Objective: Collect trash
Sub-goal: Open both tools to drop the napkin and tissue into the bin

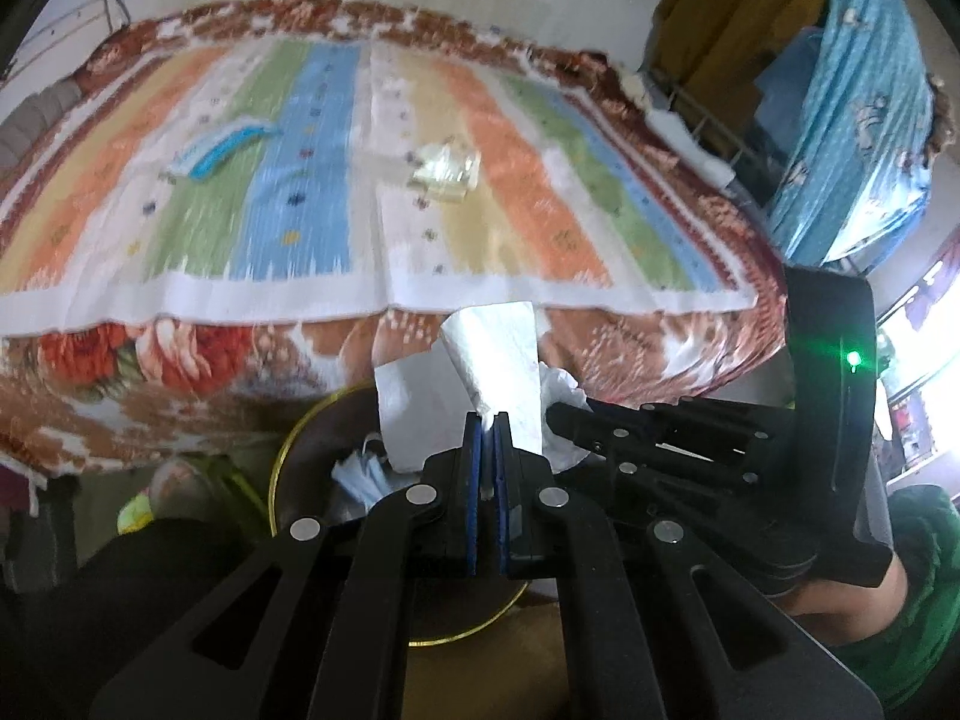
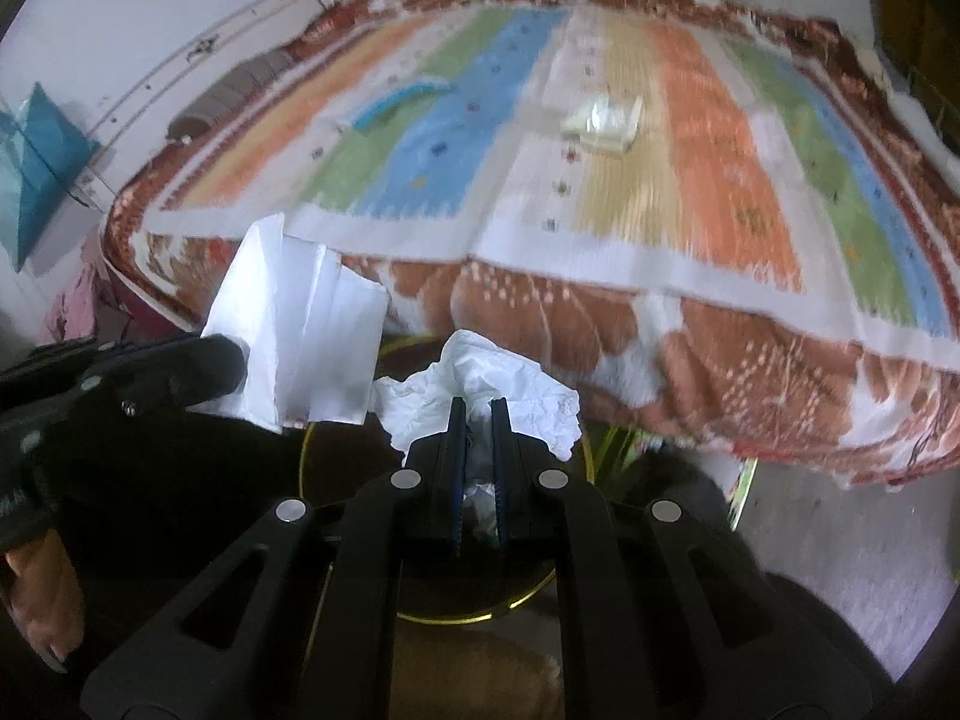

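My left gripper point(image 1: 487, 420) is shut on a folded white paper sheet point(image 1: 498, 354), which stands up from its tips. In the right wrist view the same sheet point(image 2: 300, 336) shows at the left, held by the left gripper point(image 2: 240, 360). My right gripper point(image 2: 477, 408) is shut on a crumpled white tissue point(image 2: 480, 384); it appears in the left wrist view point(image 1: 555, 414) just right of the sheet. Both grippers hang over a dark round bin with a gold rim point(image 1: 279, 462), point(image 2: 456, 618). A pale blue face mask point(image 1: 360, 474) lies inside. On the bed remain a blue-white wrapper point(image 1: 222, 147) and a clear plastic wrapper point(image 1: 447, 171).
A bed with a striped multicolour cover point(image 1: 360, 210) over a floral blanket point(image 1: 150, 372) fills the far side. A blue curtain point(image 1: 858, 120) hangs at the right. A teal cushion point(image 2: 36, 168) leans at the left wall. A person's arm point(image 1: 840, 594) and green clothing show at the right.
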